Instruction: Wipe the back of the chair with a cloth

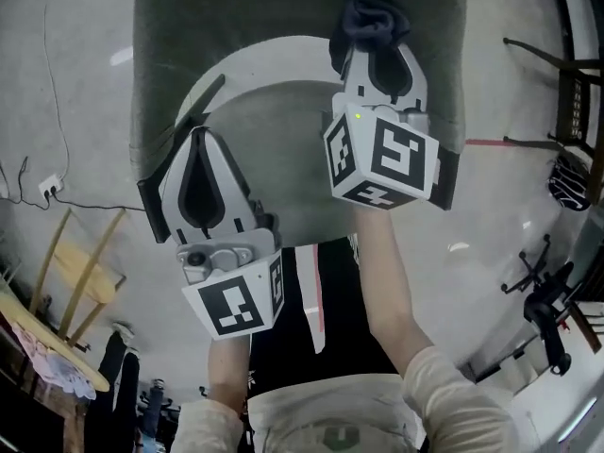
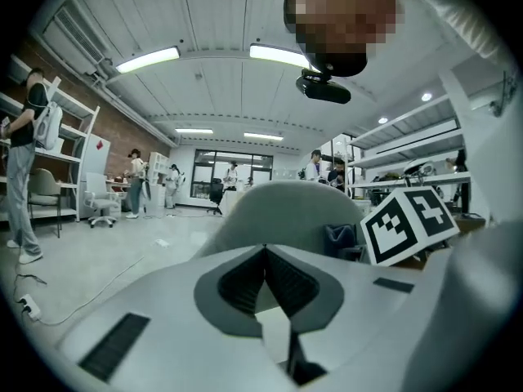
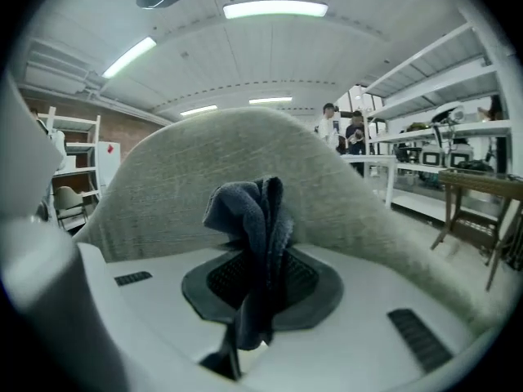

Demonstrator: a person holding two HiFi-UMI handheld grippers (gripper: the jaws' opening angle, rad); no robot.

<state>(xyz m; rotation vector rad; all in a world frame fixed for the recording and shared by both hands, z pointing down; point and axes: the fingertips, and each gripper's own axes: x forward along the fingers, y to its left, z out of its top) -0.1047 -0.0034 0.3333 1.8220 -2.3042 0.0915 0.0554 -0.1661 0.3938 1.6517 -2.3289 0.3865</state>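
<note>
The chair's grey fabric back (image 1: 283, 8) curves across the top of the head view, round its white seat (image 1: 283, 111). My right gripper (image 1: 376, 47) is shut on a dark blue cloth (image 1: 373, 17), which bunches out past the jaw tips against the chair back. In the right gripper view the cloth (image 3: 253, 219) stands folded between the jaws, with the chair back (image 3: 155, 186) close behind it. My left gripper (image 1: 199, 135) is shut and holds nothing, lower left over the seat's edge. The left gripper view shows the chair back (image 2: 286, 211), the cloth (image 2: 339, 239) and the right gripper's marker cube (image 2: 406, 223).
A wooden folding frame (image 1: 80, 267) stands at the lower left, and a power strip with a cable (image 1: 47, 189) lies on the floor. Dark stands (image 1: 547, 300) and a rack (image 1: 576, 111) are at the right. Several people (image 2: 135, 182) and shelves (image 3: 433, 137) are far off.
</note>
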